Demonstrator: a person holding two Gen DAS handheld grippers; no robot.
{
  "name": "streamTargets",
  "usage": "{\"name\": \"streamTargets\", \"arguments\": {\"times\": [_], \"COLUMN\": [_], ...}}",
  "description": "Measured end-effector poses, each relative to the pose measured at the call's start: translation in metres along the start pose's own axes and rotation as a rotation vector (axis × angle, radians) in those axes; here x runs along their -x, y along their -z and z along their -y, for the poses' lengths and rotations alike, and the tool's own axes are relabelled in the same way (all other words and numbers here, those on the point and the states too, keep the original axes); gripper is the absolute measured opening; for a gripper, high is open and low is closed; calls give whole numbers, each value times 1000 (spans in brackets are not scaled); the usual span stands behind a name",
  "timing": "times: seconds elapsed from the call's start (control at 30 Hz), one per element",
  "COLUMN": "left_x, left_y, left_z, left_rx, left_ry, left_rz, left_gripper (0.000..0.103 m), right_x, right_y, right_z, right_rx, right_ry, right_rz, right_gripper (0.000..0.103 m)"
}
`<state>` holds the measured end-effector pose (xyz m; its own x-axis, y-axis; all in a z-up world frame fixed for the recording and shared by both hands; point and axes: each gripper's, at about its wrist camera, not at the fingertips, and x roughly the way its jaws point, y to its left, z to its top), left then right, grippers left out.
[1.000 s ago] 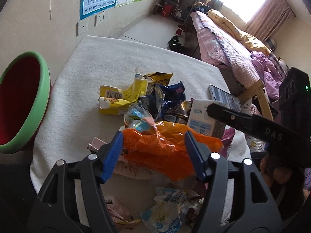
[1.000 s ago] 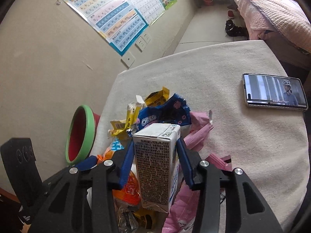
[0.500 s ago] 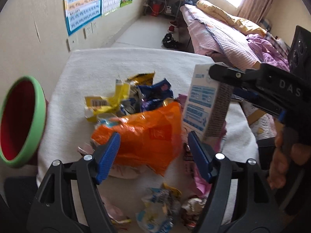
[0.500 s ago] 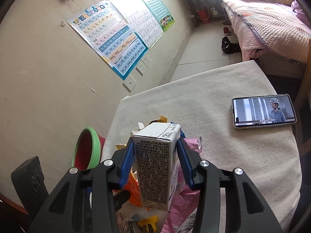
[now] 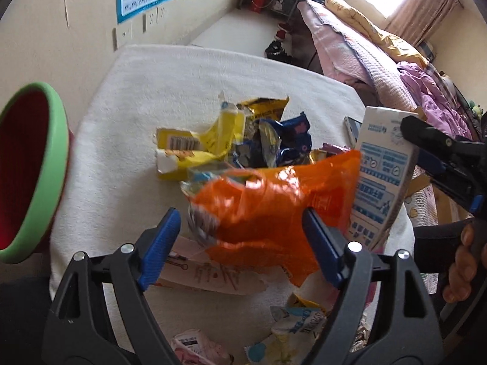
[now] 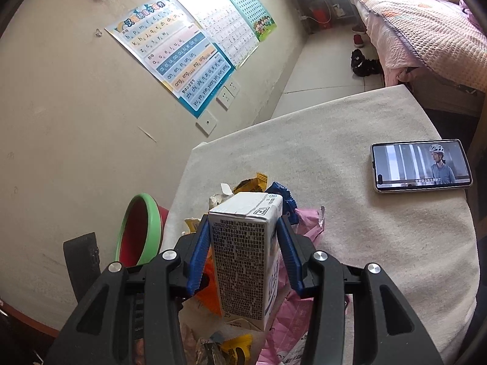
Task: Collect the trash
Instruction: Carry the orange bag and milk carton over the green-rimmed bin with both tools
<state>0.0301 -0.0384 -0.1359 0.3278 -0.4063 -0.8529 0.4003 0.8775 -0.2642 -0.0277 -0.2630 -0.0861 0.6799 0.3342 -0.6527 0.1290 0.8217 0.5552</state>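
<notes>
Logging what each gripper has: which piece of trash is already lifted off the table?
The milk carton, clamped upright in the right gripper. The orange bag and other wrappers lie on the table.

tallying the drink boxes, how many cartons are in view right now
1: the white milk carton, held upright in the right claw above the wrapper pile. The rest looks like flat wrappers and bags, though another carton could be buried under the orange bag.
</notes>
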Motion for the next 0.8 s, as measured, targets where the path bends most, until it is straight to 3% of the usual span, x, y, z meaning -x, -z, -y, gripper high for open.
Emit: {"name": "streamTargets", "arguments": {"times": [0.13, 0.4, 0.47, 0.57, 0.8], "left_x": [1, 34, 52, 84, 134], "left_y": [0, -5, -8, -12, -14], "left_z": [-3, -12, -16, -33, -102], "left_rx": [34, 72, 75, 73, 151], "left_ry": [24, -8, -50, -170, -430], "left_rz": [8, 119, 175, 266, 340], "left_gripper": [63, 60, 60, 60, 60], "right_x": [-4, 1, 4, 3, -17], "right_y": [3, 3, 3, 2, -2], "right_z": [-1, -9, -13, -25, -84], "right_rx": [6, 32, 48, 77, 138], "right_ry": [0, -32, -46, -78, -222], "right_rz": [-15, 11, 24, 21, -24], "right_gripper": [43, 43, 42, 42, 42]}}
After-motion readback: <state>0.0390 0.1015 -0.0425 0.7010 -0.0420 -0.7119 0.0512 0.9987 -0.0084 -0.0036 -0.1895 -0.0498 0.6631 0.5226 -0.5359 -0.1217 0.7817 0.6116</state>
